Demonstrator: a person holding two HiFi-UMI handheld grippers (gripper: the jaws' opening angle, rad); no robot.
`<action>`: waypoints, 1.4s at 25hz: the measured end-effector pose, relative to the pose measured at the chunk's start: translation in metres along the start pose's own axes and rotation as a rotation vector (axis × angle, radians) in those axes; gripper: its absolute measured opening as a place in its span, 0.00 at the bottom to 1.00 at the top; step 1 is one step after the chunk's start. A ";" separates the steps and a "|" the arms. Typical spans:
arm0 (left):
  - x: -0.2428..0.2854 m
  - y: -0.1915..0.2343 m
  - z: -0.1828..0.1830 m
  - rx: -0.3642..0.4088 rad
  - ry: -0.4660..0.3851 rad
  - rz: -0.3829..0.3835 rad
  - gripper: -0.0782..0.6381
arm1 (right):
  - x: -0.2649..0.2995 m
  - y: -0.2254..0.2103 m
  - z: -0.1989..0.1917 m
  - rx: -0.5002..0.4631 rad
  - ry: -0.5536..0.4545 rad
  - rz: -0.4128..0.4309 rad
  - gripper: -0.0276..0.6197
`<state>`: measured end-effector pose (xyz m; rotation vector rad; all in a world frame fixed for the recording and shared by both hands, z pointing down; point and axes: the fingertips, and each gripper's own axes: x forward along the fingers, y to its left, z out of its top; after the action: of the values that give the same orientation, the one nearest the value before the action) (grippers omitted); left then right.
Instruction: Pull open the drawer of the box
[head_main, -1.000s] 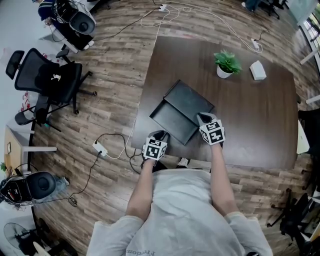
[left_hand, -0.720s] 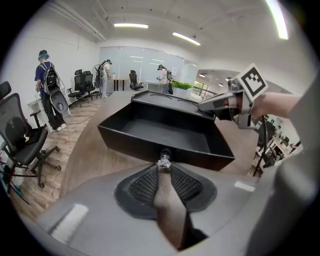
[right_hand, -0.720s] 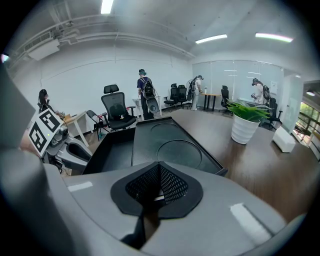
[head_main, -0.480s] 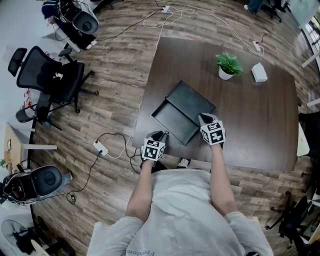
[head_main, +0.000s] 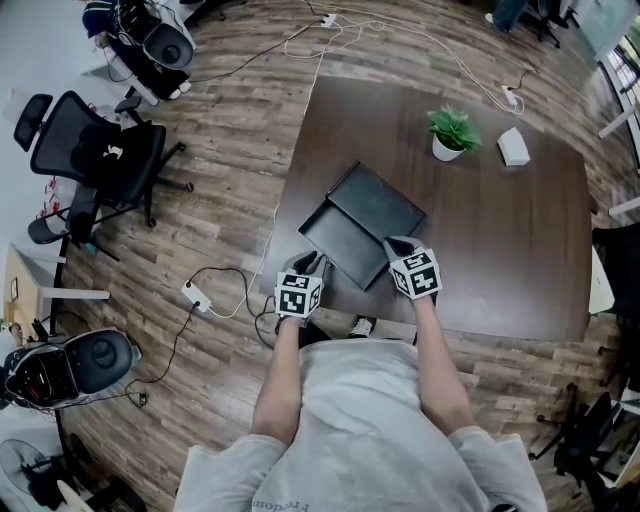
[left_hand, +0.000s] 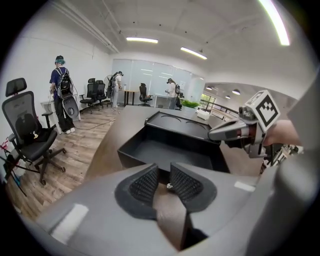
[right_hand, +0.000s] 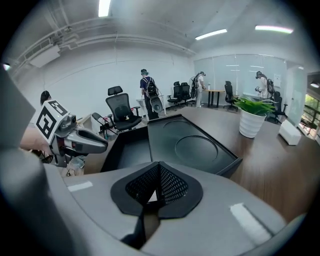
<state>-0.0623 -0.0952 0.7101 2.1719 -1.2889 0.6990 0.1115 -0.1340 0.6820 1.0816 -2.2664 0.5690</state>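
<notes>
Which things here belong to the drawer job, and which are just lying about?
Part of the job:
- black box
- its drawer, already pulled out
- left gripper, right gripper

Just lying about:
- potted plant
- small white object
- office chair
- power strip on the floor

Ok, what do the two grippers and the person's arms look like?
The left gripper and right gripper match: grey bodies, each topped by a white cube with black square markers, and black mesh-textured pads inside. The person wears a light grey short-sleeved T-shirt. No cables show on either gripper.
</notes>
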 end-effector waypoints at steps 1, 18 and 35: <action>0.000 -0.002 0.003 0.002 -0.004 -0.003 0.30 | -0.001 0.001 0.000 0.008 -0.012 0.011 0.05; -0.001 -0.011 0.023 0.016 -0.045 -0.013 0.22 | -0.007 0.017 0.010 0.002 -0.053 0.089 0.05; 0.000 -0.017 0.024 0.019 -0.046 -0.024 0.18 | -0.009 0.014 0.006 -0.001 -0.043 0.088 0.05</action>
<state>-0.0433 -0.1041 0.6903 2.2276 -1.2821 0.6576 0.1036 -0.1245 0.6694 1.0070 -2.3601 0.5852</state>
